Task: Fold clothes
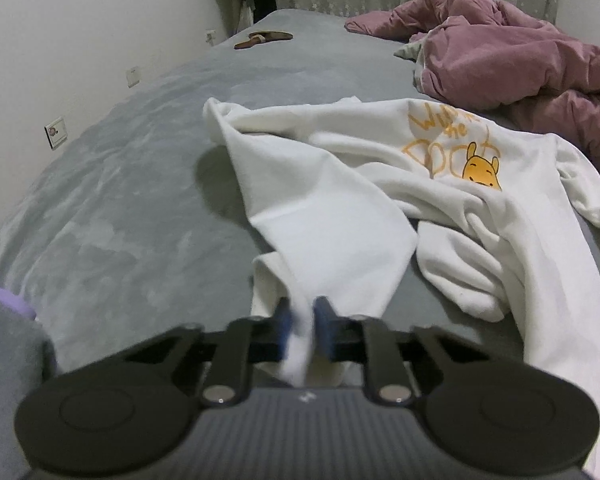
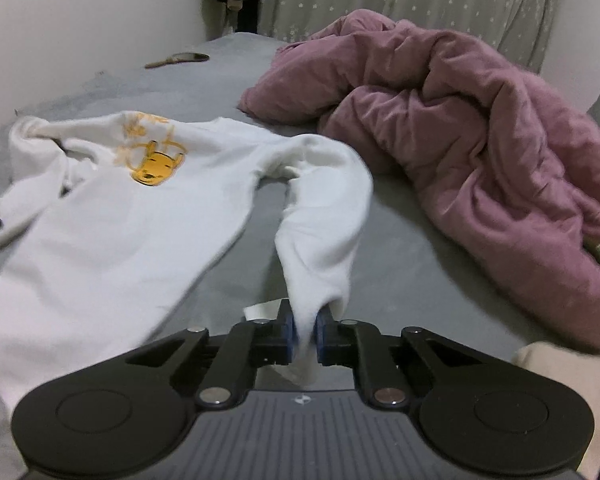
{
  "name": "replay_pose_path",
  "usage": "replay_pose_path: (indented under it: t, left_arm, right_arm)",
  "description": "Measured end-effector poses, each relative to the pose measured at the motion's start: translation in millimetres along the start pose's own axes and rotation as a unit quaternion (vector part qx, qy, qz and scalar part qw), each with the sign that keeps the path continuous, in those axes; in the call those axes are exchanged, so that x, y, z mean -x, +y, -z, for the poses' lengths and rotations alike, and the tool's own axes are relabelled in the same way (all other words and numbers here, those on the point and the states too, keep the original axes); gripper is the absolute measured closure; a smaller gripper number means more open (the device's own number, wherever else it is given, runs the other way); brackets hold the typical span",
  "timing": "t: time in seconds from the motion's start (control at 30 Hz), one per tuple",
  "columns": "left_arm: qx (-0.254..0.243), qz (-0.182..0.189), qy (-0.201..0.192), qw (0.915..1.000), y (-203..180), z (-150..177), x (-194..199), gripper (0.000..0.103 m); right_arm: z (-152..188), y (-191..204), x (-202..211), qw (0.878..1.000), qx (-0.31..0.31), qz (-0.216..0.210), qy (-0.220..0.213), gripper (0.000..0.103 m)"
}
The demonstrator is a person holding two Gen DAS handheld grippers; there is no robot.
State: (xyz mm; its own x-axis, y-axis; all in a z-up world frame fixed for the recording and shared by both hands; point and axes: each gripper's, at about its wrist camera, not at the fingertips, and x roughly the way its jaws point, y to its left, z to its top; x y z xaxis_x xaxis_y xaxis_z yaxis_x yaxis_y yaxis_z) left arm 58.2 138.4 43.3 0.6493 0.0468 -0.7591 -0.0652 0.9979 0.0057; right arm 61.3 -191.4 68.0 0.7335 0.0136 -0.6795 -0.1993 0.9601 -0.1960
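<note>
Left gripper [image 1: 302, 326] nearest lens, blue pads pinched tight on white cloth, likely sleeve end of white sweatshirt [image 1: 380, 184]. Right gripper [image 2: 305, 330] likewise clamped on other sleeve end [image 2: 320, 240]. Sweatshirt sprawls on grey bed [image 1: 120, 200] toward near edge, yellow bear print [image 2: 156, 164] facing up, body rumpled, sleeves drawn toward cameras. Pink duvet [image 2: 460, 120] heaped toward bed's far right side, brown object [image 1: 262, 38] near far left corner. Judgement: no neat fold visible; garment not lying flat; spreading and folding remain.
</note>
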Motion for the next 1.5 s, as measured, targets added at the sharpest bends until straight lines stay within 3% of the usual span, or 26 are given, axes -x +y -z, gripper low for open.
replay_pose_path:
  t: [0.37,0.5,0.6,0.83,1.03,1.27,1.4,1.5]
  left_arm:
    - [0.085,-0.039,-0.043,0.9946,51.1,-19.2,19.8,0.096]
    - [0.103,-0.08,-0.08,0.9882,73.6,-32.1,32.0,0.096]
    - [0.114,-0.125,-0.108,0.9797,90.3,-44.5,36.6,0.096]
    - [0.204,-0.169,-0.117,0.9572,136.9,-65.9,26.9,0.096]
    - [0.24,-0.212,-0.137,0.9375,169.4,-68.8,27.7,0.096]
    - [0.309,-0.248,-0.136,0.9082,209.1,-58.0,31.1,0.095]
    - [0.304,-0.243,-0.134,0.9114,209.8,-55.2,30.2,0.093]
    - [0.311,-0.241,-0.137,0.9091,211.3,-54.7,31.4,0.086]
  right_arm:
    - [-4.0,-28.5,4.4,0.998,-0.008,0.057,-0.019,0.093]
    - [-4.5,-41.5,5.7,0.996,-0.018,0.087,-0.028,0.094]
    - [-3.1,-45.9,1.4,0.994,-0.012,0.107,-0.021,0.094]
    - [-3.6,-55.8,-6.6,0.989,-0.007,0.146,-0.015,0.094]
    - [-0.5,-70.8,-15.0,0.985,-0.007,0.17,-0.003,0.094]
    - [0.4,-80.6,-18.8,0.979,-0.017,0.202,0.003,0.094]
    - [2.3,-75.9,-22.6,0.979,-0.002,0.205,0.013,0.094]
    - [3.1,-77.2,-21.7,0.979,-0.005,0.203,0.016,0.094]
